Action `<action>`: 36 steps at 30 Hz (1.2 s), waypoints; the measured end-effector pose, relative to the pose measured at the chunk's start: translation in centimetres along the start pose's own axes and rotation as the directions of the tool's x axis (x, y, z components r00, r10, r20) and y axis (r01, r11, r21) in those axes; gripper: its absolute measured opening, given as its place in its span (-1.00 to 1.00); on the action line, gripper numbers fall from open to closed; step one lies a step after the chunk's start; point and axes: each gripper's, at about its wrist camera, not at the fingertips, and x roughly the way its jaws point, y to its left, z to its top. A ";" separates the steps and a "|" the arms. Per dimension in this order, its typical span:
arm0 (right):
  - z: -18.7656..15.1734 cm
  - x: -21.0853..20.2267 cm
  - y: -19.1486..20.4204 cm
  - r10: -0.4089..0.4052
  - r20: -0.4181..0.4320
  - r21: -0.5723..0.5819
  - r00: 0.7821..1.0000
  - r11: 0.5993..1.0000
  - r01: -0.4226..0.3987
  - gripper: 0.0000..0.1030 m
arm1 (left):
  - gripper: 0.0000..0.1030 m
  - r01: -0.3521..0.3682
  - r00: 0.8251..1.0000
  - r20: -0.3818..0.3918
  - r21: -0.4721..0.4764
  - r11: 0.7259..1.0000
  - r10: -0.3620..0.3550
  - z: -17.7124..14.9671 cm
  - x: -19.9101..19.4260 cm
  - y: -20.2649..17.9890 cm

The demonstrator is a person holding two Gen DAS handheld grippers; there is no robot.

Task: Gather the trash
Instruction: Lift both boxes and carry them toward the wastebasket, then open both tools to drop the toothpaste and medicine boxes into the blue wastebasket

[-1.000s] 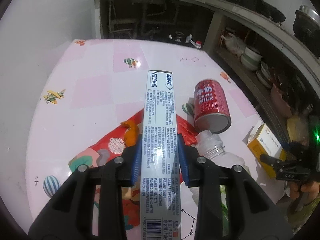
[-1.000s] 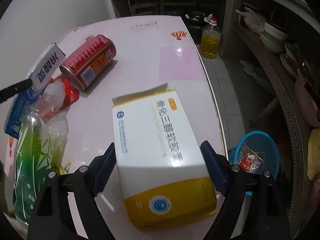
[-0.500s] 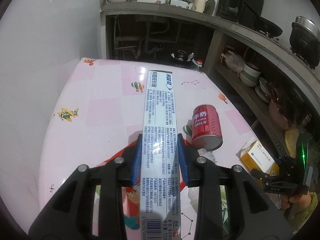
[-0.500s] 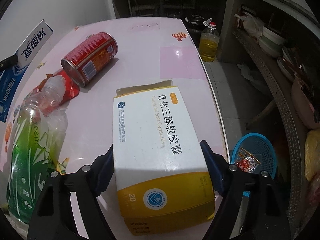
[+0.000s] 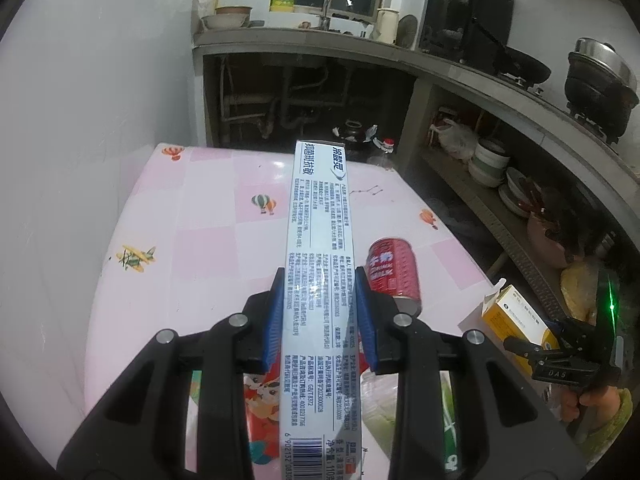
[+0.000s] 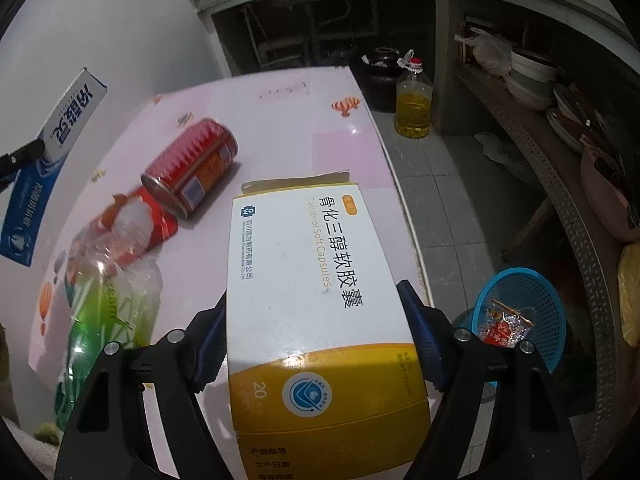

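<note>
Both tongs loaded: my left gripper [image 5: 320, 312] clamps the toothpaste box [image 5: 320, 264]; my right gripper [image 6: 316, 340], jaws just narrowing, squeezes the capsule box [image 6: 320, 300].
Risk: its open flap may crumple and slip. Blue basket [image 6: 520, 312] on the floor holds what looks like wrappers; can [image 6: 192, 168] and bottle [image 6: 108, 276] wait on the table [image 6: 280, 120].

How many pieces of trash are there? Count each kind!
Boxes: 2, toothpaste box and medicine box
Cans: 1, red can
Bottles: 1, plastic bottle
Wrappers: 1, red wrapper
Total: 5
</note>
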 end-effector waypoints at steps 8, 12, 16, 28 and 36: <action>0.1 -2.4 -2.0 0.037 0.073 0.059 0.997 0.997 -0.041 0.45 | -0.41 0.021 0.999 0.035 0.064 0.998 -0.023 1.8 -1.0 -3.3; -0.1 -4.2 -4.3 0.045 0.122 0.113 0.991 0.992 -0.059 0.45 | -0.41 0.059 0.997 0.049 0.112 0.992 -0.065 2.9 -1.2 -6.6; -1.0 -6.6 -7.9 0.010 0.178 0.192 0.984 0.980 -0.045 0.45 | -0.41 0.142 0.988 0.040 0.175 0.974 -0.151 4.0 -0.7 -11.3; -12.0 -11.2 -27.1 -0.243 0.102 0.698 0.965 0.708 0.105 0.45 | -0.41 0.551 0.827 -0.276 0.219 0.805 -0.490 4.1 8.0 -30.2; -17.9 -5.7 -33.1 -0.121 0.010 0.846 0.993 0.531 0.056 0.45 | -0.41 0.620 0.678 -0.584 0.130 0.774 -0.445 -3.0 18.5 -40.7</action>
